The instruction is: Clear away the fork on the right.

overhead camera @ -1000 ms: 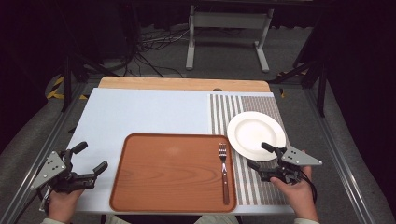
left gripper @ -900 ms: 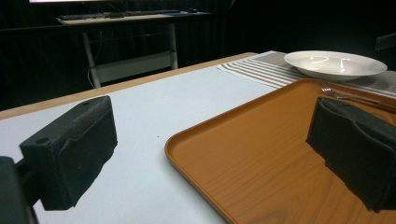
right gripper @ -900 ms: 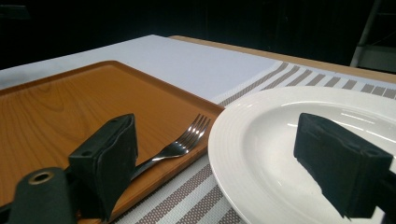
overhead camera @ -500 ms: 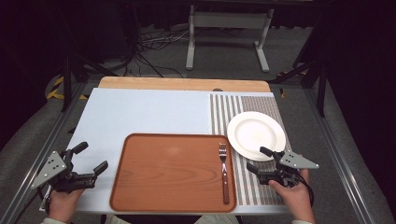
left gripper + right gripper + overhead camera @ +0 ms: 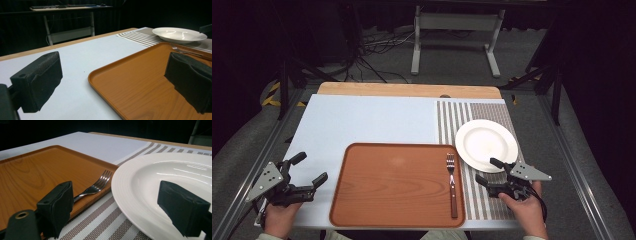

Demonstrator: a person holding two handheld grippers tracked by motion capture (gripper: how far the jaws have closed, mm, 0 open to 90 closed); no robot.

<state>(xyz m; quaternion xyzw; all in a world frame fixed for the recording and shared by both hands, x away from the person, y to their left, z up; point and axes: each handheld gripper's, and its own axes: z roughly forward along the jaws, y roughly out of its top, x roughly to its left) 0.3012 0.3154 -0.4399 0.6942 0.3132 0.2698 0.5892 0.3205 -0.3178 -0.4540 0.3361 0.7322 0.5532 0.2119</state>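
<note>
Fork (image 5: 96, 185) handle hidden behind the right gripper's (image 5: 125, 207) near jaw; plate (image 5: 175, 185) cut off beyond its far jaw.

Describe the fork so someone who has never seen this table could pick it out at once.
Find the orange wood-grain tray at the table's near edge. Along its right side lies the fork, tines pointing away from the person. It is the one slim metal piece, left of the white plate.

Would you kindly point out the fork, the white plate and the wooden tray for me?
fork (image 5: 452, 183), high view, on its handle just below the neck.
white plate (image 5: 486, 144), high view, on the bare centre of its well.
wooden tray (image 5: 394, 184), high view, on its bare floor, left of the fork.
</note>
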